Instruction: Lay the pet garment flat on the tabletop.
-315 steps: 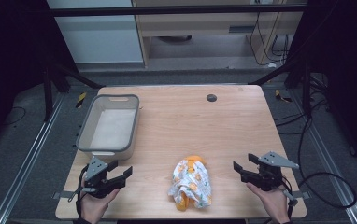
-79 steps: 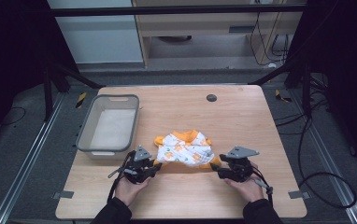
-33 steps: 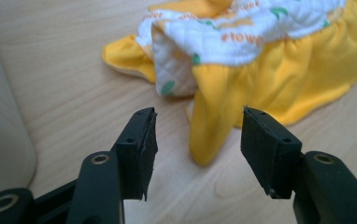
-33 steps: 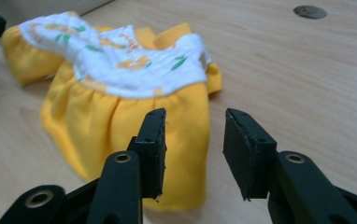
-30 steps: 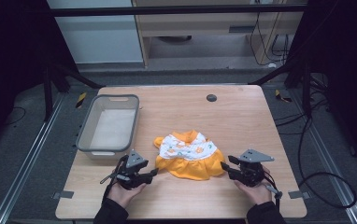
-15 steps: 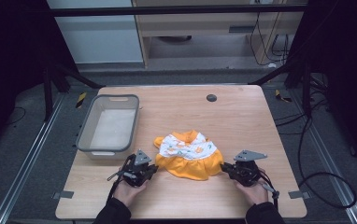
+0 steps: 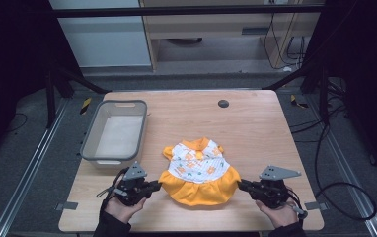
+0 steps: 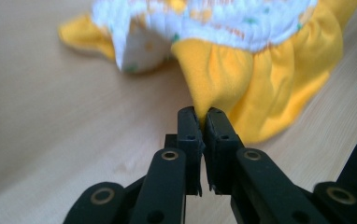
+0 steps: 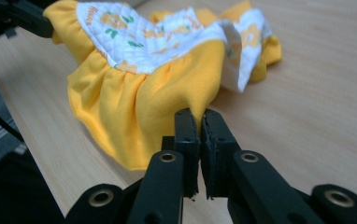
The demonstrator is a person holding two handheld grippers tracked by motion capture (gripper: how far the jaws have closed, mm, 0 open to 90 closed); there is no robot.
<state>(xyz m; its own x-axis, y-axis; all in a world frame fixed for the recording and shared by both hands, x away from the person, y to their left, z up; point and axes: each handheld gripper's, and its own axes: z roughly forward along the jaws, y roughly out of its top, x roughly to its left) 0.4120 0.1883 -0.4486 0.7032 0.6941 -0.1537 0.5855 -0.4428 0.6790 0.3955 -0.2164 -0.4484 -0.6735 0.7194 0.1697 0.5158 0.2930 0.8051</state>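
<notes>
My left gripper (image 7: 156,186) sits at the near left of the table (image 7: 255,128), and its jaws are pinched tight on the left corner of the dress's orange skirt (image 7: 199,190). In the left gripper view a fold of that orange cloth (image 8: 214,84) runs straight down into the narrow slot between my two black jaws, which have just been closing and then eased a touch; the cloth is between them and gripped. My right gripper (image 7: 240,185) sits at the near right of the table and does the same on the skirt's right corner. In the right gripper view a tuck of the orange fabric (image 9: 167,93) is drawn into the slim gap between those jaws, which have likewise just closed on it and eased slightly.

The little dress (image 7: 196,170) lies flat near the middle of the table's near half, between my two grippers. Its white top with orange flower print (image 7: 196,160) points to the far side, with an orange collar at the far end, and the ruffled skirt spreads toward me. The skirt's hem lies close to the near edge of the table.

To the far left of the dress stands a grey plastic bin (image 7: 90,143), well apart from the cloth. A small dark round disc (image 7: 223,103) sits on the far part of the table.
</notes>
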